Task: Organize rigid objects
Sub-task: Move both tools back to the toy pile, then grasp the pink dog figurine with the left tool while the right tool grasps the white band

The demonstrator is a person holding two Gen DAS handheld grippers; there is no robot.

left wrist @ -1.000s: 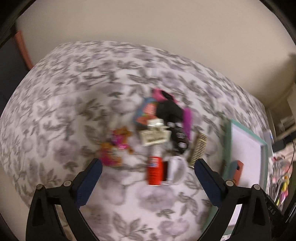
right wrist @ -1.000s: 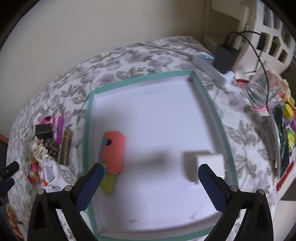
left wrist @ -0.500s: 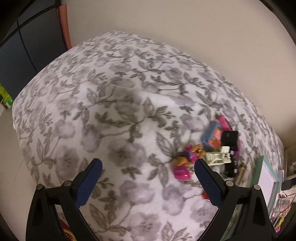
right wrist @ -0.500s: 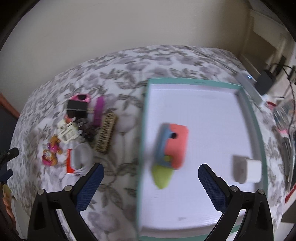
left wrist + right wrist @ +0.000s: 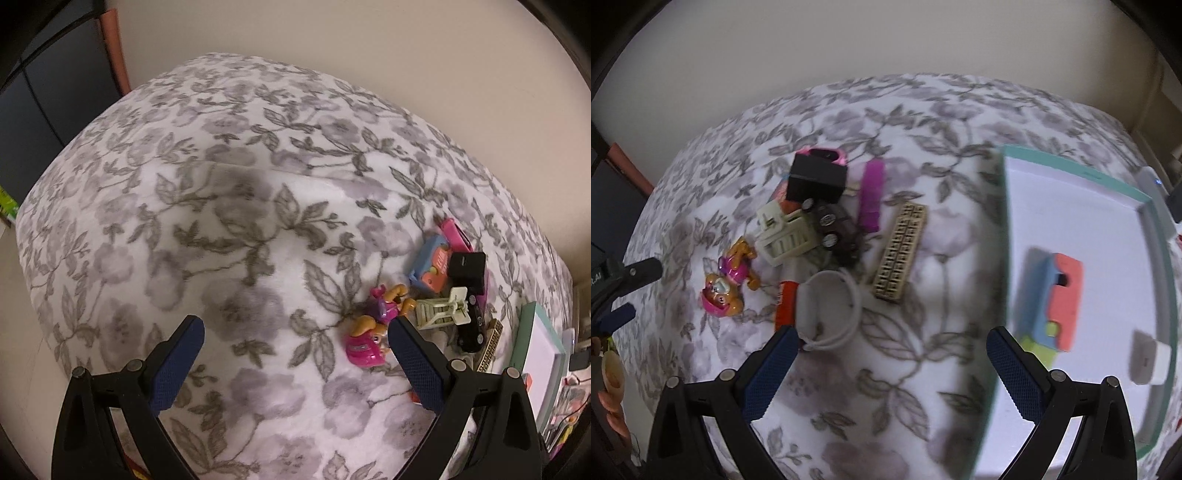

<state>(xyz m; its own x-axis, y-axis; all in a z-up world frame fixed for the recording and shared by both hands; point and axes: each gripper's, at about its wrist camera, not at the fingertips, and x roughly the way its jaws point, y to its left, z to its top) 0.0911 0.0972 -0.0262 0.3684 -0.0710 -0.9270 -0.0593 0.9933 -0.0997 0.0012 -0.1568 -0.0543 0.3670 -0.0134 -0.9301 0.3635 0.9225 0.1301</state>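
Grippers both open and empty: my right gripper (image 5: 886,365) has swung off the tray (image 5: 1082,173), where the coral toy (image 5: 1063,295) lies, toward the pile around the brown car (image 5: 838,229); next pick there.

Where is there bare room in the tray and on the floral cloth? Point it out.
In the tray, bare floor lies beyond the coral block and white adapter. The floral cloth is bare left of the pink pup toy. Crowded: the pile around the toy car.
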